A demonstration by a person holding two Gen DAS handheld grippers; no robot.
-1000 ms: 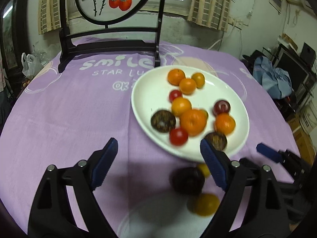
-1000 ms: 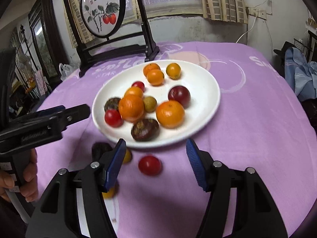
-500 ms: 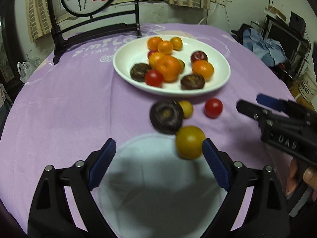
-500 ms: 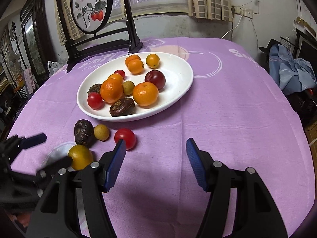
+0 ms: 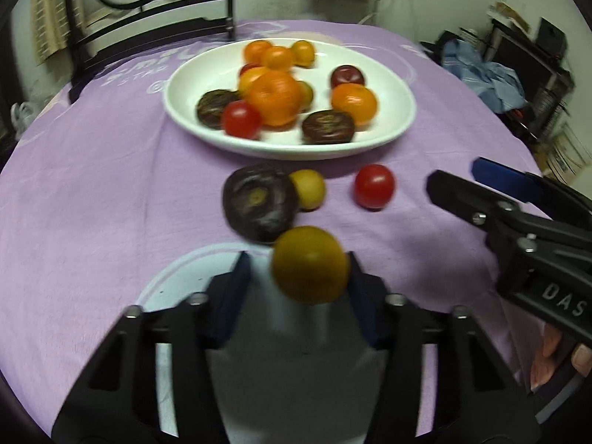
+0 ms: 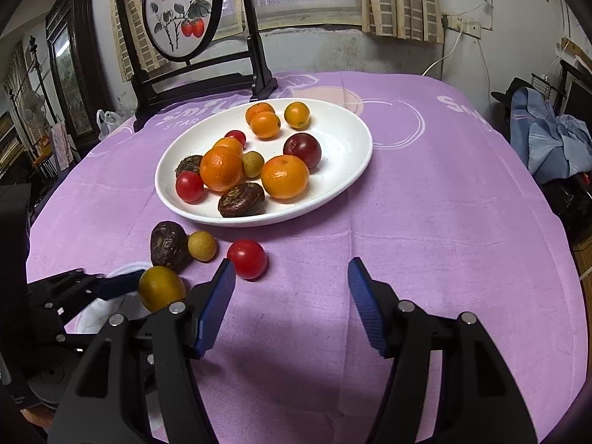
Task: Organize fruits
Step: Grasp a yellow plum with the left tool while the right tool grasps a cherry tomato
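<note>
The move to come turned on how the yellow-green fruit (image 5: 310,264) sat between the fingers of the left gripper (image 5: 296,262). It lay by the near edge of the table (image 6: 444,185), toward the left side, on the far rim of a pale round patch (image 5: 177,281) that could be either a small plate or a print on the cloth. The left gripper's jaws had just been closing with this fruit between them. In the left wrist view the right pad stood against the fruit's side, while a sliver of the pale patch showed between the left pad and the fruit. The picture was blurred, so the grip looked not quite made rather than firm. The fruit sat off centre, toward the right finger and out near the fingertips. Being round, it had no long axis to line up with, but it could probably roll forward out of the pinch. Just beyond it lay a dark wrinkled fruit (image 5: 259,201), close enough to be nudged, and a small yellow fruit (image 5: 307,189) touched that one. The right gripper (image 6: 291,266) was further from the fruit, its jaws apart and empty, with a red tomato (image 6: 247,259) just past its left fingertip. The white plate (image 5: 370,51) of sorted fruit stood beyond, toward the table's middle.
</note>
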